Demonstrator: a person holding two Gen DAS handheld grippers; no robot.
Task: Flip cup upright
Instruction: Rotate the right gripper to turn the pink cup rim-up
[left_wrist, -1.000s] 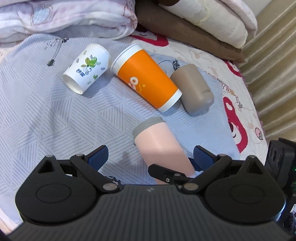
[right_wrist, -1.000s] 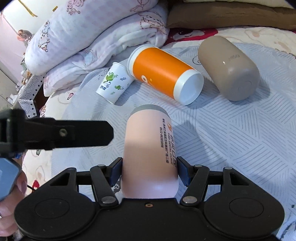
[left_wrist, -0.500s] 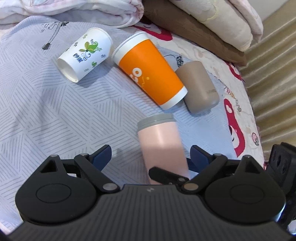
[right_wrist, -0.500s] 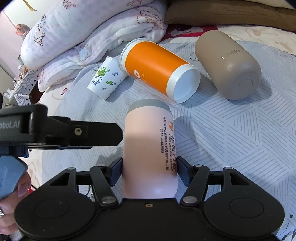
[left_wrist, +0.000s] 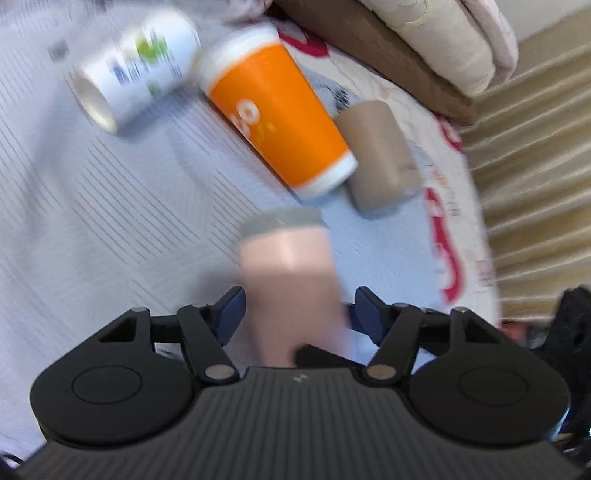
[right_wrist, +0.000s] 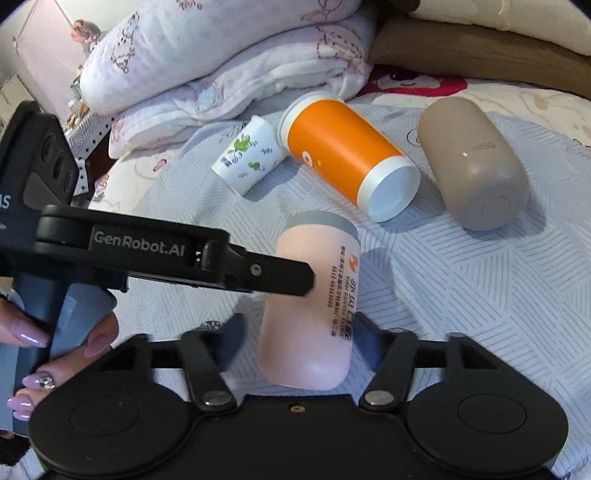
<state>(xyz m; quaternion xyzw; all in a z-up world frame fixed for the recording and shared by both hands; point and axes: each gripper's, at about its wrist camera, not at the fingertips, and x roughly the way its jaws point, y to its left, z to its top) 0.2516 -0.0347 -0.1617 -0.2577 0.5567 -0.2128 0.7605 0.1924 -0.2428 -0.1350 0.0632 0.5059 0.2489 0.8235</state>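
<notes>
**Right now: pink cup between both pairs of fingers**

Firstly, your left wrist view. It is smeared with motion blur, so edges are soft. Your left gripper (left_wrist: 297, 312) points forward over the grey striped bedspread (left_wrist: 110, 240), its blue-padded fingers (left_wrist: 231, 314) spread wide on either side of the pink cup (left_wrist: 291, 280). A narrow gap shows on each side, so they grip nothing here. The cup's grey band faces the far side; its near end is hidden behind the gripper body. Farther off lie a white paper cup (left_wrist: 136, 70) at the left, an orange cup (left_wrist: 277, 110) in the middle and a tan tumbler (left_wrist: 376, 155) touching it on the right, all on their sides.

Next, your right wrist view, which is sharp. Your right gripper (right_wrist: 303, 332) also straddles the pink cup (right_wrist: 314, 306), jaws parted wider than the cup and clear of its walls. The cup leans with its grey-banded end far and slightly right, its rounded end near. Your left gripper's black finger (right_wrist: 273, 275) reaches in from the left and meets the cup's side. Your left hand (right_wrist: 55, 354) wraps the handle at the near left edge, partly cut off. Folded blankets (right_wrist: 221, 55) fill the far left.
</notes>
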